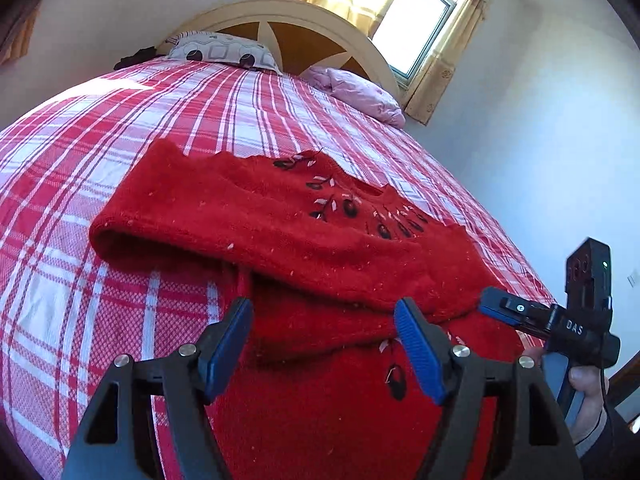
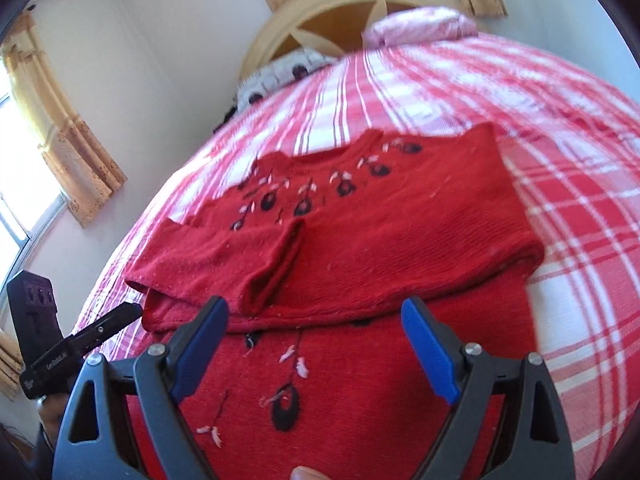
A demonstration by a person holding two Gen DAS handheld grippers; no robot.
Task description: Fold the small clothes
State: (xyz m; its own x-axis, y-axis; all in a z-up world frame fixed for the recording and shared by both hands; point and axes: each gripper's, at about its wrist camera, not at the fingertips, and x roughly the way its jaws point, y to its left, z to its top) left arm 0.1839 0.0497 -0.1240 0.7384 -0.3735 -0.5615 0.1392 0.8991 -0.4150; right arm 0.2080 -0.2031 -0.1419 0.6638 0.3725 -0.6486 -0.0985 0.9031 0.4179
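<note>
Sweater [image 2: 360, 220] is seen half-folded on bed [image 1: 100, 152]; left gripper [image 1: 324, 344] and right gripper [image 2: 316, 344] are held wide apart, empty; lower hem probably must be gripped next

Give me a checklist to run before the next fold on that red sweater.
1. Left tongs open, nothing held: ok.
2. Right tongs open, nothing held: ok.
3. Red sweater sleeves folded across the chest: ok.
4. Sweater lying fully on the plaid bedspread: ok.
5. Bottom hem position: cannot tell, hidden below both views.
6. Pillows clear of the sweater: ok.
</note>
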